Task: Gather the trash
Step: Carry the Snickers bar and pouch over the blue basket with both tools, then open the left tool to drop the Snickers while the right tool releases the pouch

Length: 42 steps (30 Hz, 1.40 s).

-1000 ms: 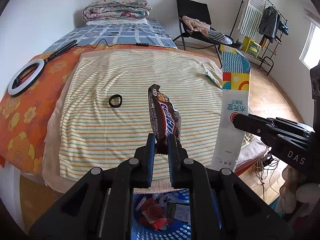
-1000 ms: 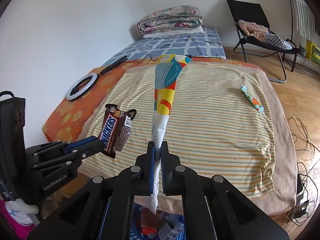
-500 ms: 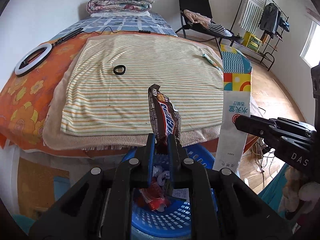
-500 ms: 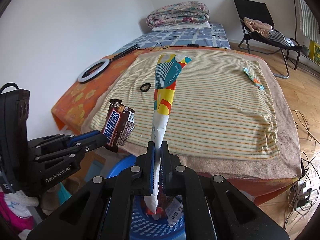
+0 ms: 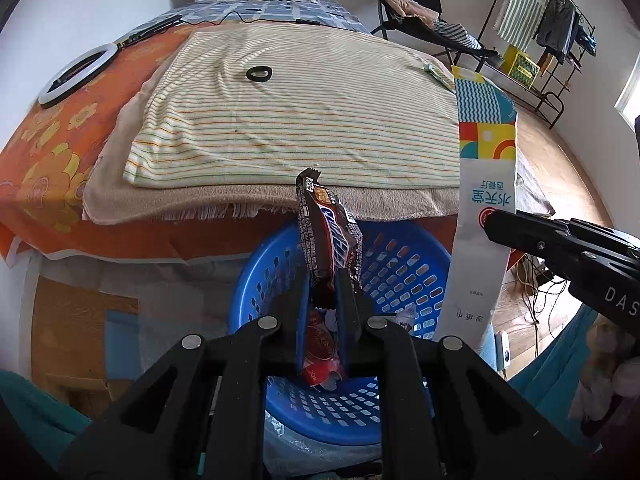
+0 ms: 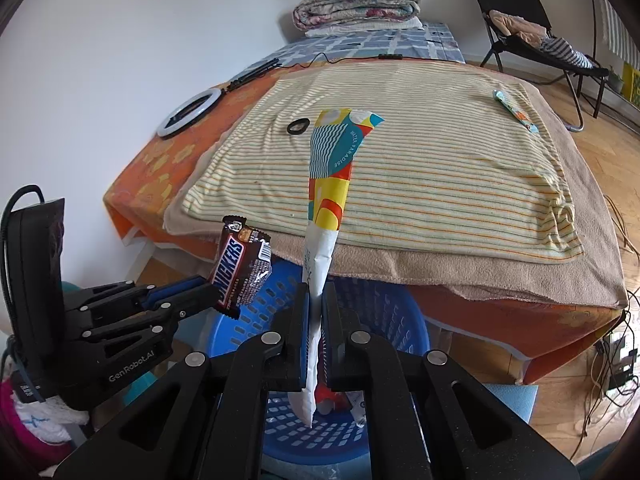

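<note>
From the left wrist view I see my left gripper (image 5: 325,280) pinching the near end of a brown Snickers wrapper (image 5: 328,236), which stands upright over the blue laundry-style basket (image 5: 400,264). Only this view looks down into the basket, where a red wrapper (image 5: 318,350) and other scraps lie at the bottom. At the right edge my right gripper (image 5: 490,220) clamps a long white ice-pop wrapper (image 5: 482,184), showing its flat face: teal waves at the top, red and yellow blocks, then blue Chinese characters.

From the right wrist view the right gripper (image 6: 316,292) has its jaws pressed onto that ice-pop wrapper (image 6: 330,184), here seen edge-on and folded, with "WATER PARADISE" legible. At near left the left gripper (image 6: 210,284) shows the Snickers wrapper (image 6: 240,264) face-on, logo and barcode readable. Both hang above the basket (image 6: 404,312). On the striped bedspread (image 6: 420,160) I see a black ring (image 6: 298,125) and, far right, a small teal wrapper (image 6: 516,111).
</note>
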Available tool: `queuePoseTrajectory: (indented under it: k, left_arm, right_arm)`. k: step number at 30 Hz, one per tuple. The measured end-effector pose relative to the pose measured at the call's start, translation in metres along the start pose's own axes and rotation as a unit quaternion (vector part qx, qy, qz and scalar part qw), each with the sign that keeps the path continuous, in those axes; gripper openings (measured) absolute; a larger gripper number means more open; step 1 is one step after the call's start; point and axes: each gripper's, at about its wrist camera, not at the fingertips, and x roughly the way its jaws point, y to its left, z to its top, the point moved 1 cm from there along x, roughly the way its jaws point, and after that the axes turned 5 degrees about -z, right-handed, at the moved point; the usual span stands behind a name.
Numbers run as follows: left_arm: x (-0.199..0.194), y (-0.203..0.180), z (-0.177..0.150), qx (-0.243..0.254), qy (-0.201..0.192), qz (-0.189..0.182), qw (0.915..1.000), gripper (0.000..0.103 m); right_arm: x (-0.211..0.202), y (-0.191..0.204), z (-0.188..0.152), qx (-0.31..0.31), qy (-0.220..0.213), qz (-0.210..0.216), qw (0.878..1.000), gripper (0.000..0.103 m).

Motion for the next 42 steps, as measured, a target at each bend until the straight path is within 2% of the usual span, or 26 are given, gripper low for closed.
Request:
queuePoseTrajectory:
  k: [26, 30, 33, 38, 40, 42]
  left_arm:
    - [0.025, 0.010, -0.015, -0.013, 0.037, 0.012, 0.9992, 0.011]
    - [0.028, 0.010, -0.017, -0.013, 0.043, 0.012, 0.9989, 0.017]
    - [0.028, 0.012, -0.017, -0.015, 0.042, 0.013, 0.9989, 0.039]
    - [0.028, 0.013, -0.018, -0.018, 0.042, 0.014, 0.9988, 0.040]
    - [0.028, 0.013, -0.018, -0.019, 0.043, 0.014, 0.9988, 0.040]
    - [0.028, 0.013, -0.019, -0.020, 0.044, 0.015, 0.9987, 0.042]
  right_arm:
    - [0.026, -0.002, -0.021, 0.008, 0.039, -0.012, 0.999, 0.004]
    - [0.030, -0.003, -0.023, 0.009, 0.047, -0.012, 0.999, 0.004]
    - [0.032, -0.005, -0.024, 0.014, 0.052, -0.013, 0.998, 0.004]
    - [0.037, -0.008, -0.027, 0.023, 0.070, -0.016, 0.997, 0.006]
    - [0.040, -0.009, -0.029, 0.026, 0.078, -0.018, 0.996, 0.011]
    - [0.042, -0.010, -0.030, 0.029, 0.085, -0.020, 0.996, 0.033]
